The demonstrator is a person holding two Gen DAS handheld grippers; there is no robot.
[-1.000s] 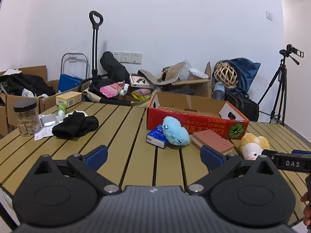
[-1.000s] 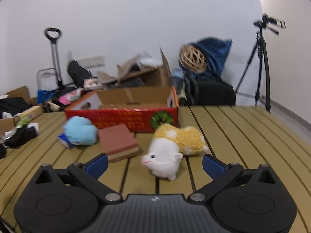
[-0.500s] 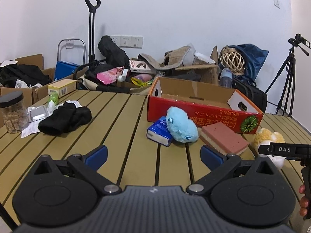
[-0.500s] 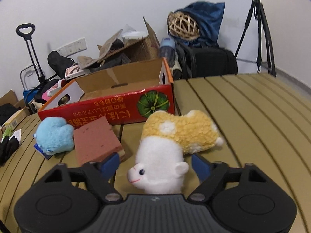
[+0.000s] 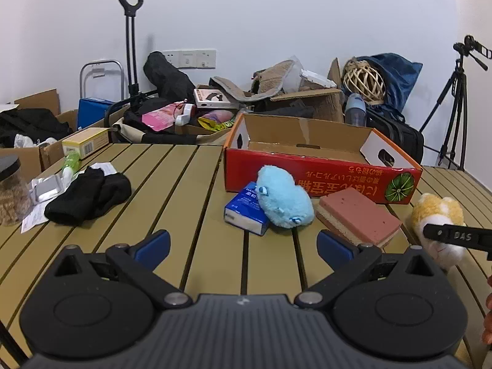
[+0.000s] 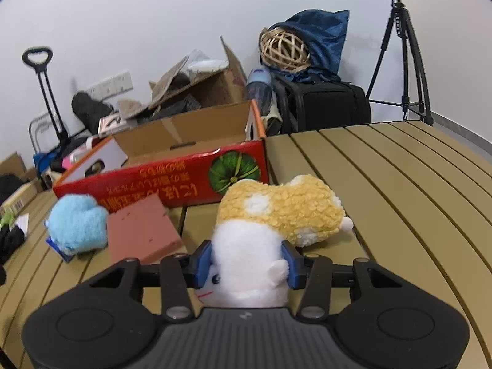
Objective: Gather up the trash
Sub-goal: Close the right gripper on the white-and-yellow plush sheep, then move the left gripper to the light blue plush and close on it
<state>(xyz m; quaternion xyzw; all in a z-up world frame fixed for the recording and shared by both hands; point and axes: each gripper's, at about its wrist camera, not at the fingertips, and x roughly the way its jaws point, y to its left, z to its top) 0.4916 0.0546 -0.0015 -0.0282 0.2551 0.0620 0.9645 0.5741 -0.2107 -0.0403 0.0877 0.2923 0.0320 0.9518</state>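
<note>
**Right jaws closing on the plush toy's head**

Closing in from wide open, the right gripper (image 6: 248, 263) is now pinching the yellow-and-white plush toy (image 6: 276, 215), lying on the slatted table (image 6: 399, 184) beside the red cardboard box (image 6: 172, 181). Soft, light stuffing is squashing; gripping deep looks safest. The left gripper (image 5: 243, 243) is hanging wide open, empty.

The yellow-and-white plush toy (image 6: 270, 215) lies on its side at six o'clock of the slatted table (image 6: 399, 184), white head nearest, yellow body stretching toward two o'clock, just before the red cardboard box (image 6: 172, 181).
</note>
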